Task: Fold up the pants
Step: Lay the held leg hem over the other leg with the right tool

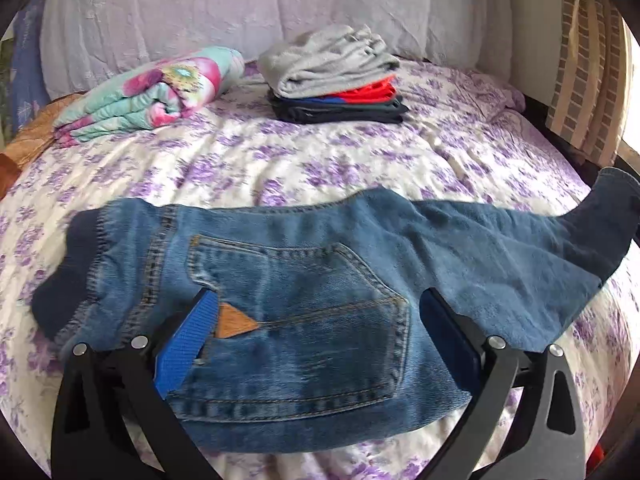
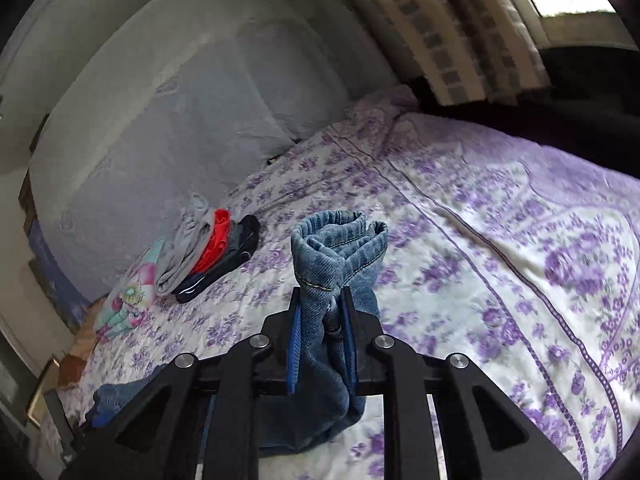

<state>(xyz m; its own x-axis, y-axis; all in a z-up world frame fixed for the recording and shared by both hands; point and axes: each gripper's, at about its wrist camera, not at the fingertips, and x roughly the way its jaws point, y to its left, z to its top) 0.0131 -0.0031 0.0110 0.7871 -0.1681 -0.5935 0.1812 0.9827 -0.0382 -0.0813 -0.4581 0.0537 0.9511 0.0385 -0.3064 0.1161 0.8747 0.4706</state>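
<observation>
Purple-flowered bedspread [image 1: 320, 160] across the whole bed, pale lilac pillows [image 1: 200, 12] propped along the far side, striped curtain [image 1: 588, 60] to the right. Toward the pillows, a rolled floral blanket [image 1: 148, 92] and, just beside it, a stack of folded clothes [image 1: 336, 76], grey on top, red and dark layers beneath.

Nearer, blue jeans [image 1: 288, 280] spread sideways over the bedspread, back pocket with a tan triangular patch facing up, dark ribbed waistband at the left, legs trailing off and lifting toward the right.

Left gripper [image 1: 320, 300] spread wide over the pocket area, blue-padded fingers [image 1: 188, 344] down at either side of the denim, nothing pinched between them.

Right gripper [image 2: 322, 312] clamped tight on the bunched leg ends, cuffs [image 2: 340, 236] poking up past the fingertips, raised off the bed.
</observation>
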